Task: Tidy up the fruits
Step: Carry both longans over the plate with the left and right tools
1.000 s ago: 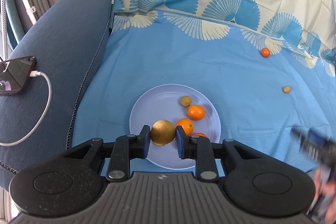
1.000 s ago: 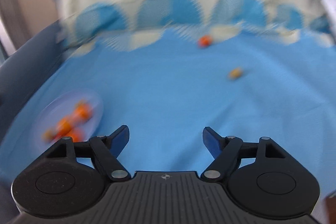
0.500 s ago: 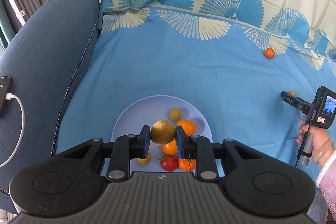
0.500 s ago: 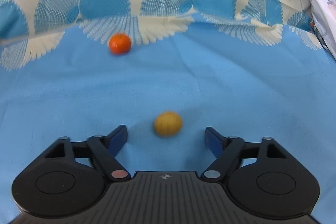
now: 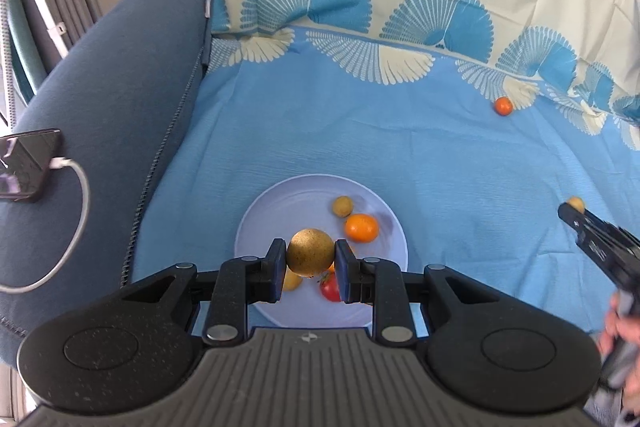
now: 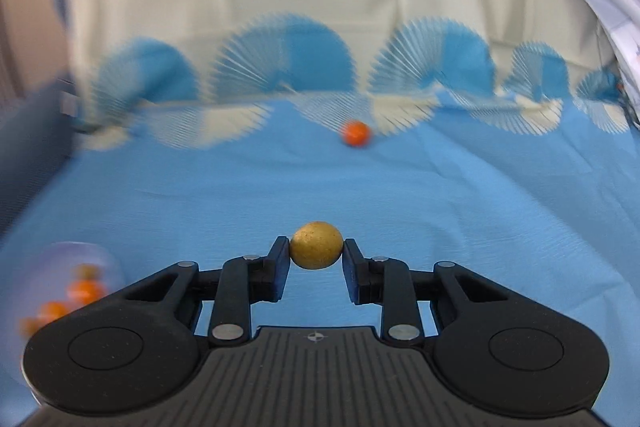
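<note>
Fingers of the left gripper (image 5: 311,269) clamp a round golden-brown speckled fruit (image 5: 310,251) just above the near half of the round pale lilac plate (image 5: 280,203). On that plate lie five fruits: one small tan round fruit (image 5: 343,206) toward its far side, one orange mandarin (image 5: 361,227) beside it, one red tomato (image 5: 329,287), one yellow fruit (image 5: 292,281) and an orange piece, all three partly hidden under the fingers. The right gripper (image 6: 316,258), well to the right of the plate, pinches a small yellow-tan oval fruit (image 6: 316,245) over the blue fan-patterned cloth (image 5: 360,139). One small orange mandarin (image 5: 503,105) sits alone on the cloth, far beyond the plate to the right.
</note>
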The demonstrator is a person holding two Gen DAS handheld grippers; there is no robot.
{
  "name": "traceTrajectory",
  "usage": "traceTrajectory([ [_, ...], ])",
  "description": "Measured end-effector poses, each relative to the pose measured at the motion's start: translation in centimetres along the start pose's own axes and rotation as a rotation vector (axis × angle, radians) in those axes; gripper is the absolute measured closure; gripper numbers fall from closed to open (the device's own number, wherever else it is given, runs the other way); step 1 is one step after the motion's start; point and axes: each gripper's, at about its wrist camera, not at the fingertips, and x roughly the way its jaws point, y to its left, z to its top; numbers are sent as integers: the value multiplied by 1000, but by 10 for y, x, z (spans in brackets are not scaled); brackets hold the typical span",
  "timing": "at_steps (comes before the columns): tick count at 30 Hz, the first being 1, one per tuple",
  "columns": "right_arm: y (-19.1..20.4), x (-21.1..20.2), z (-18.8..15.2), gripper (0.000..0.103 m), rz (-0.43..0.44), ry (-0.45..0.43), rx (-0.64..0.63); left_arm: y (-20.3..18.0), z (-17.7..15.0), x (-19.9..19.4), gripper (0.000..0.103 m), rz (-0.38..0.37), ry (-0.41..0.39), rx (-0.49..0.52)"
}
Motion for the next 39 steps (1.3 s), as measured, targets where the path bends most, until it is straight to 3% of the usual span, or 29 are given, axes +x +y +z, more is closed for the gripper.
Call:
traceTrajectory([
  [7,70,-87,-4,73,157,-89,-84,20,-25,-31,75,-9,-29,-6],
  [15,124,-106,-2,73,271,-89,-146,39,-35,-40,75,-7,-39,-25],
  [22,149,-89,-3,73,304,-57,-195,42,-28,-16,75,-18,-15,-20],
  [39,194,3,-25,73,328,118,-246,44,-5,95,75,27,116,19],
])
